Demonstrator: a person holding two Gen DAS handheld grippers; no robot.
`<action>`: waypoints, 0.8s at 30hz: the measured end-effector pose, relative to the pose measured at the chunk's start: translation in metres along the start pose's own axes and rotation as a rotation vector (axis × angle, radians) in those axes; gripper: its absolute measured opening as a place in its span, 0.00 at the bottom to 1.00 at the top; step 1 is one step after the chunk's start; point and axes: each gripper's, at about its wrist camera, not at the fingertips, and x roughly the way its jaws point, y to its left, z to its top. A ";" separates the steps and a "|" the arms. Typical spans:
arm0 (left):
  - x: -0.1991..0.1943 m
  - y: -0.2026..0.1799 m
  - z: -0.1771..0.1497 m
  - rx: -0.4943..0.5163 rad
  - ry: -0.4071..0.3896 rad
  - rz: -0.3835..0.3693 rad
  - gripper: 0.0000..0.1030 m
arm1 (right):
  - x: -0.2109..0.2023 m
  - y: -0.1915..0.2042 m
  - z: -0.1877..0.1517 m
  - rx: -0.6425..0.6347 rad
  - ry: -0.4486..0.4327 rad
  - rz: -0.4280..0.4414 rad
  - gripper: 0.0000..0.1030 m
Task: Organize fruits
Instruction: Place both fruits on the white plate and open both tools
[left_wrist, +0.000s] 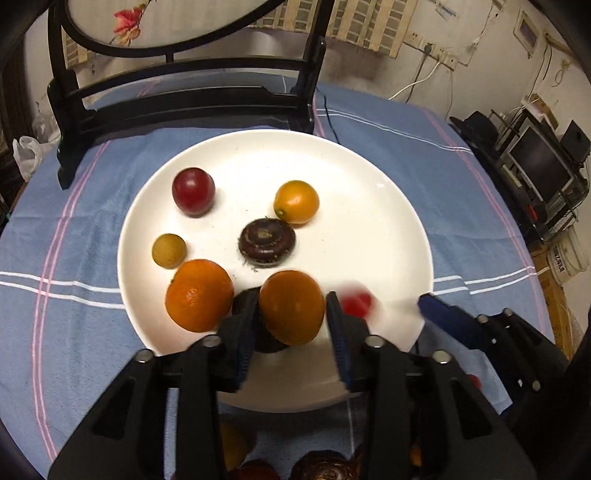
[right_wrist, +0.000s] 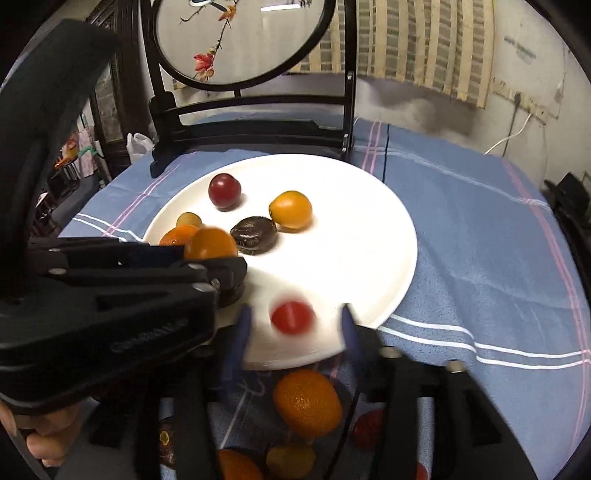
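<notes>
A white plate (left_wrist: 369, 206) on the blue cloth holds a dark red fruit (left_wrist: 193, 191), a yellow-orange fruit (left_wrist: 296, 202), a brown water chestnut (left_wrist: 266, 242), a small tan fruit (left_wrist: 168, 250) and a mandarin (left_wrist: 199, 295). My left gripper (left_wrist: 291, 325) is open over the plate's near side. A small orange (left_wrist: 291, 306) sits between its fingers above a dark fruit (left_wrist: 269, 345). My right gripper (right_wrist: 295, 325) stands open at the plate's near rim. A blurred red fruit (right_wrist: 291, 317) lies loose between its fingers (right_wrist: 242, 332), touching neither.
Several more fruits lie on the cloth under the grippers, among them an orange (right_wrist: 306, 402) and a red one (right_wrist: 369, 428). A dark wooden stand (left_wrist: 184, 107) with a round embroidered screen rises behind the plate. Shelves with electronics (left_wrist: 535, 166) stand off to the right.
</notes>
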 end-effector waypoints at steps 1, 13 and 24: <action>-0.003 0.000 -0.002 -0.001 -0.014 0.005 0.49 | -0.002 0.002 -0.002 -0.004 0.001 0.002 0.59; -0.074 -0.004 -0.074 0.042 -0.159 0.077 0.78 | -0.068 0.042 -0.054 -0.124 -0.077 -0.006 0.72; -0.093 0.026 -0.119 0.003 -0.190 0.112 0.84 | -0.113 -0.026 -0.105 0.078 -0.092 -0.021 0.75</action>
